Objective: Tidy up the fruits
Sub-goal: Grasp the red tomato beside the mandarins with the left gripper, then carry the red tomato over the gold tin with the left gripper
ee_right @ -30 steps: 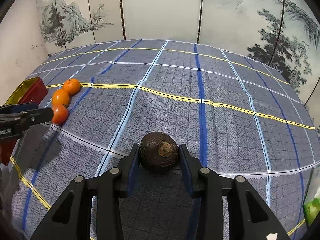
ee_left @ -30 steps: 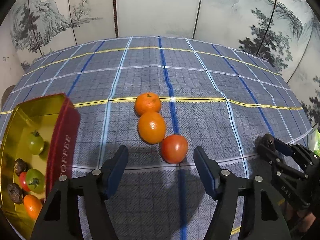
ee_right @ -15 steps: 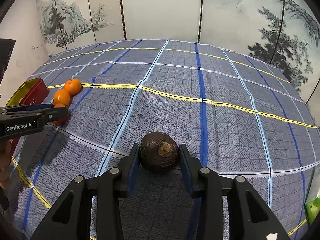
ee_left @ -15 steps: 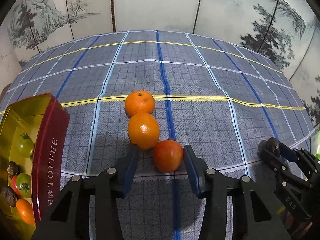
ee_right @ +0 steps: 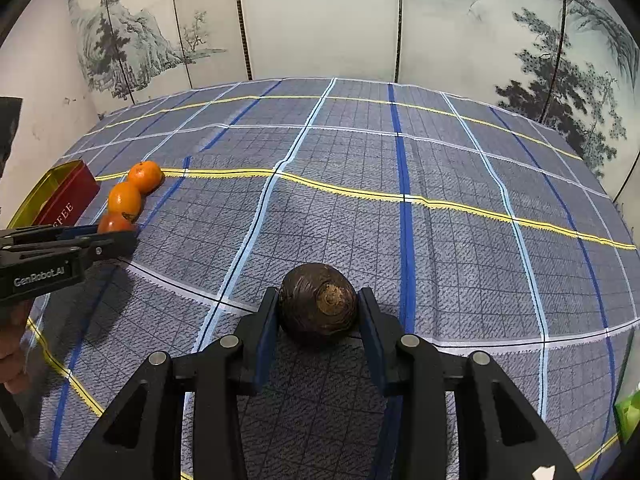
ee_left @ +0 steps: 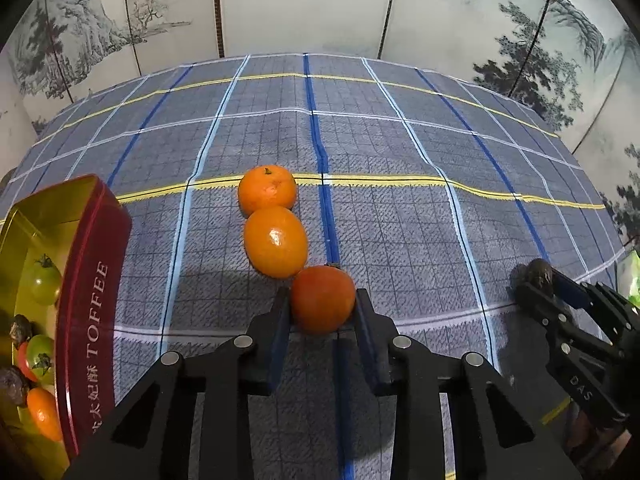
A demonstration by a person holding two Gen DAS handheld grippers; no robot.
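Note:
My left gripper (ee_left: 322,312) is shut on a red-orange tomato (ee_left: 322,298) that rests on the checked cloth, both blue pads pressed against its sides. Just beyond it lie an oval orange (ee_left: 275,241) and a round tangerine (ee_left: 267,189), in a row and touching. My right gripper (ee_right: 318,312) is shut on a dark brown round fruit (ee_right: 318,304) on the cloth. In the right wrist view the left gripper (ee_right: 116,236) shows at the left edge, with the tomato (ee_right: 114,223) mostly hidden behind it. The right gripper (ee_left: 540,280) also appears at the right in the left wrist view.
A red and gold toffee tin (ee_left: 86,280) stands open at the left, holding green tomatoes, dark brown fruits and an orange one. It shows small in the right wrist view as a tin (ee_right: 64,196). Painted screen panels stand behind the table. A green item (ee_right: 628,412) lies at the right edge.
The left gripper moved forward around the red-orange tomato and its jaws closed from wide apart onto it. The right gripper stayed still, gripping the brown fruit.

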